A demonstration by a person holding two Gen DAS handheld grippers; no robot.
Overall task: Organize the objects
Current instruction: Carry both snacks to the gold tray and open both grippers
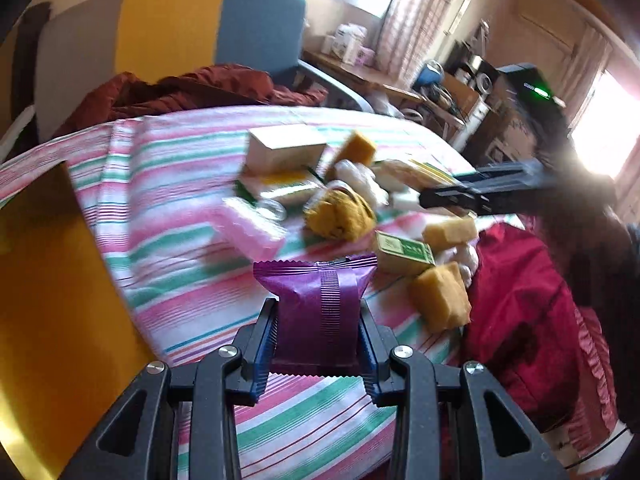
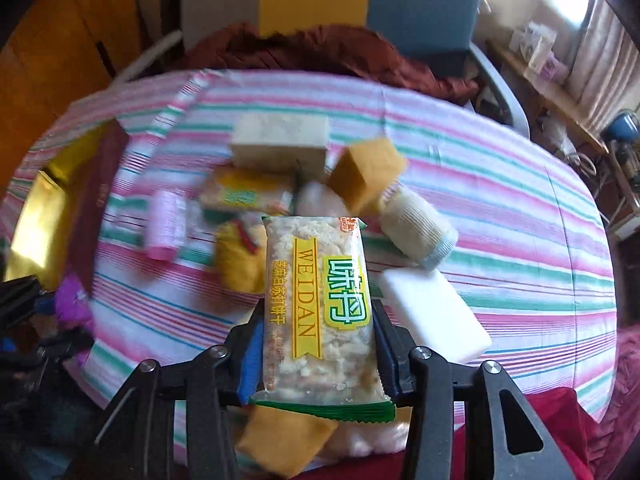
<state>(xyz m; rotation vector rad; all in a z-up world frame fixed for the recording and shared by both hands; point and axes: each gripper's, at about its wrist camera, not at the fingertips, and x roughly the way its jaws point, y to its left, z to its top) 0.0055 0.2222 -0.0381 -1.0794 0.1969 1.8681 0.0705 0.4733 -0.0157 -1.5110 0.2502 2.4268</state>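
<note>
Left gripper (image 1: pixel 318 336) clamped on purple snack packet (image 1: pixel 320 296), held above striped cloth (image 1: pixel 168 216). Right gripper (image 2: pixel 320 344) clamped on WEIDAN biscuit packet (image 2: pixel 320 304), lifted over pile. Beyond: white block (image 2: pixel 432 312), yellow sponge (image 2: pixel 368 172), pale box (image 2: pixel 280 140) on cloth.

The cloth (image 2: pixel 500 208) carries pink, green and white stripes. A shiny purple wrapper (image 1: pixel 320 296) has a ribbed seam. The biscuit packet (image 2: pixel 320 304) is clear with a yellow band, green characters and a green edge. Sponge blocks (image 1: pixel 440 300) are mustard yellow. A white foam block (image 2: pixel 432 312) is plain. The jacket (image 1: pixel 532 312) is red.
</note>
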